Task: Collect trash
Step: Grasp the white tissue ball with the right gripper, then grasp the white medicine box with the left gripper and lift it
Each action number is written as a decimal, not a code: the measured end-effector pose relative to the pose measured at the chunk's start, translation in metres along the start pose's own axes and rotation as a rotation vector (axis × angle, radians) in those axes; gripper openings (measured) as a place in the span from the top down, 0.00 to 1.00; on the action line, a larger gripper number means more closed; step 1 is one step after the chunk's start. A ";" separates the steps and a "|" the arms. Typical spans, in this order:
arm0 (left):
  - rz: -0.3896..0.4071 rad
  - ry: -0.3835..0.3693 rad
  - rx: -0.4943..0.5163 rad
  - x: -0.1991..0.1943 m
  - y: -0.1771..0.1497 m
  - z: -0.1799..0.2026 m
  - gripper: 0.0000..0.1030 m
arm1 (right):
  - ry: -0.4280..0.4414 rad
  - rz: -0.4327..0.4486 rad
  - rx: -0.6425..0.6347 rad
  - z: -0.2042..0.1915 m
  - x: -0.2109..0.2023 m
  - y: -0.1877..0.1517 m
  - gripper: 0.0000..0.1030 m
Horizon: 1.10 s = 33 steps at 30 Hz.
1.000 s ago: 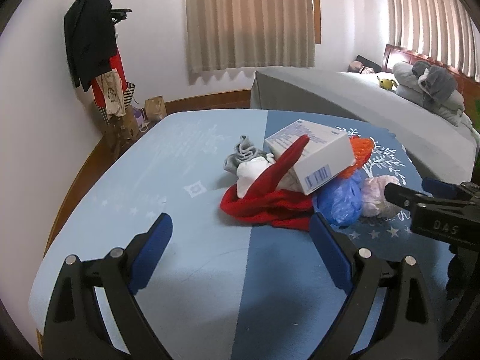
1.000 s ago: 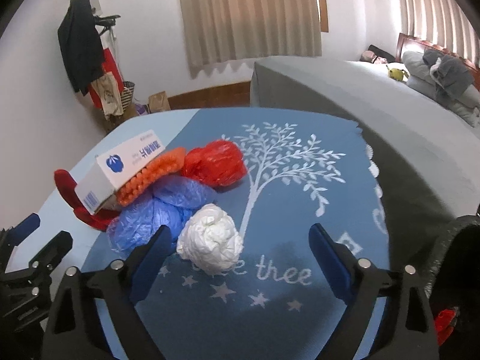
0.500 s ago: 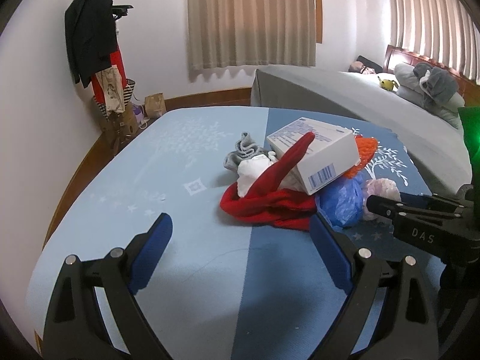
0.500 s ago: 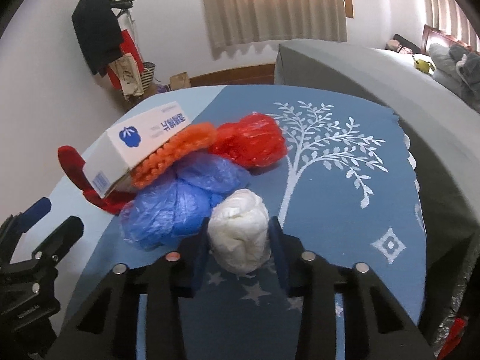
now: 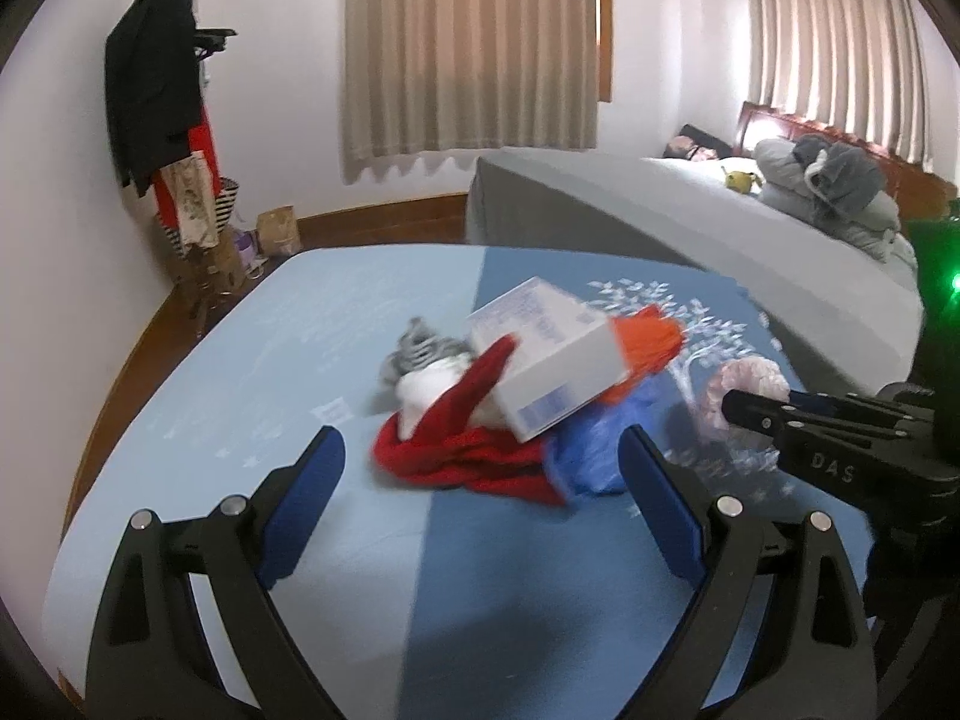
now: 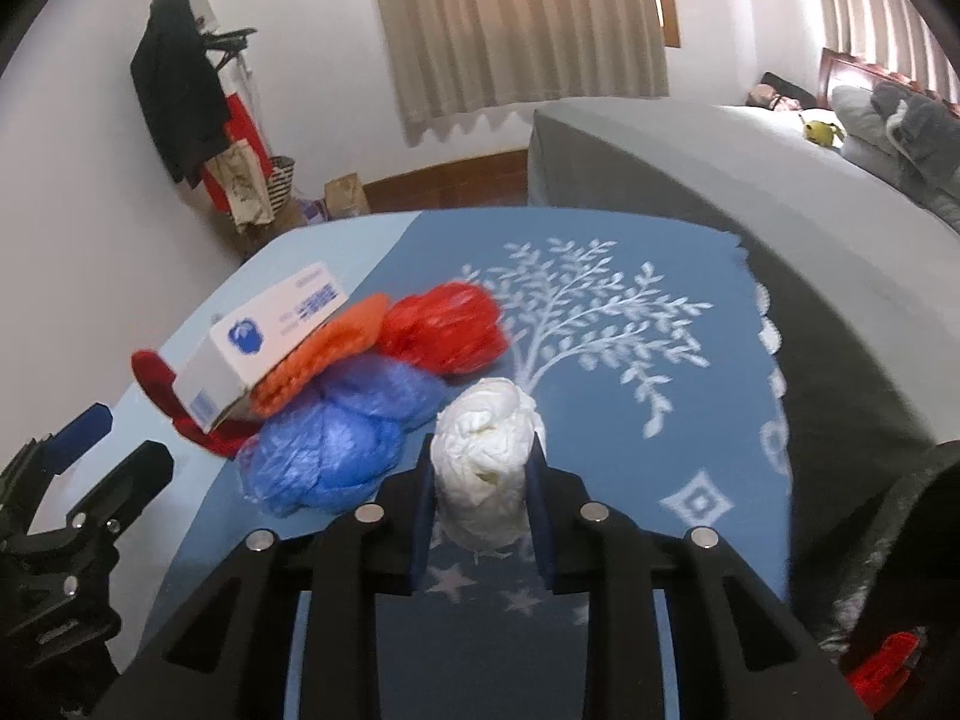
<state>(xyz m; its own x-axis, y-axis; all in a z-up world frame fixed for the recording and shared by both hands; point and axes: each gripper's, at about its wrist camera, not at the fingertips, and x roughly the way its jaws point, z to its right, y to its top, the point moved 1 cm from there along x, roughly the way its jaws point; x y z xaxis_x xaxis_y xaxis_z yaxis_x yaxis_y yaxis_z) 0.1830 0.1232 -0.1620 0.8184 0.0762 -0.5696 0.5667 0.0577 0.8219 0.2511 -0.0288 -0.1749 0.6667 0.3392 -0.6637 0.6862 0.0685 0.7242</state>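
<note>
A: Right tongs (image 6: pixel 480 501) have just been closing; a second ago the jaws stood wide either side of the white wad (image 6: pixel 486 456), now the blue pads press its two flanks. Grip made.

B: Left tongs (image 5: pixel 480 507)?

A: Jaws wide, nothing between them. They hover over the bed cover (image 5: pixel 252 360) on the near side of the pile, touching nothing.

B: Where does the wad sit?

A: On the dark blue half of the cover, near the foot of the white tree print, just beside the blue plastic bag (image 6: pixel 342 432). Whether its underside has left the cover I cannot tell.

B: Orientation?

A: Roughly egg-shaped, long axis upright, top leaning a little away from the camera. Pads hold the lower half; the upper half stands clear above them.

B: Risks, as you judge them?

A: One: the wad is soft crumpled film or paper, so it may compress and slip out on lifting, since only its lower part is pinched. Two: the blue bag lies against the left pad and could drag along. Three: that bag helps prop the white box (image 6: pixel 270 336), orange knit (image 6: pixel 324 354) and red bag (image 6: pixel 444 324); disturbing it may topple the heap toward the cover's edge.
</note>
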 end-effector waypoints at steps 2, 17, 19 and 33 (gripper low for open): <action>0.011 -0.013 -0.005 0.001 0.005 0.006 0.14 | -0.007 0.012 0.005 0.005 -0.002 0.006 0.74; -0.047 -0.080 -0.063 0.018 0.012 0.025 0.31 | -0.023 0.039 0.008 0.015 -0.002 0.009 0.74; -0.056 -0.077 -0.077 0.024 0.015 0.025 0.28 | -0.024 0.039 0.010 0.016 -0.001 0.009 0.74; -0.084 -0.055 -0.121 0.056 0.027 0.019 0.33 | -0.024 0.031 0.017 0.018 0.002 0.006 0.74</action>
<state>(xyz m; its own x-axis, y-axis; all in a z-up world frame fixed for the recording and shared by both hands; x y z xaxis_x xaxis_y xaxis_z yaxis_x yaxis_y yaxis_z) 0.2456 0.1097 -0.1716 0.7745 0.0120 -0.6325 0.6204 0.1810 0.7631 0.2613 -0.0442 -0.1753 0.6941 0.3185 -0.6456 0.6700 0.0421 0.7412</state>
